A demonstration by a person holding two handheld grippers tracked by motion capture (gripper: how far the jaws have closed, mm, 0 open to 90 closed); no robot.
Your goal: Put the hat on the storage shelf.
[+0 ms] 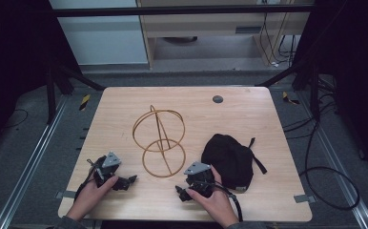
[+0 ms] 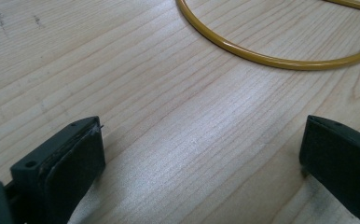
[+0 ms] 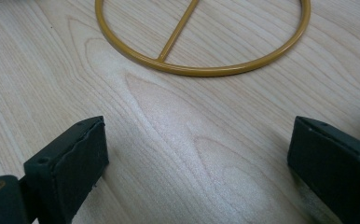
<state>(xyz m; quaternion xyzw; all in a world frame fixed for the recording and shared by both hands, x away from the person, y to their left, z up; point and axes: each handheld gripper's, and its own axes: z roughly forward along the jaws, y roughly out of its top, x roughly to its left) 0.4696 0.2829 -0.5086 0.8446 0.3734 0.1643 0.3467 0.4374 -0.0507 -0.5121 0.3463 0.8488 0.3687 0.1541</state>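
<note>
Wooden counter (image 1: 125, 105): a wire stand (image 1: 159, 141) sits mid-counter, a black cap (image 1: 230, 160) toward its right edge. Left claw (image 1: 127, 181) and right claw (image 1: 182, 193), both wide and empty, rest near the front edge. Careless reaching could topple the stand.

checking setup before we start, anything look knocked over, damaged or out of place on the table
Nothing stands out. The gold wire stand sits upright mid-table, its base ring flat on the wood. The black cap lies beside it, strap trailing. Both grippers rest open on the table.
</note>
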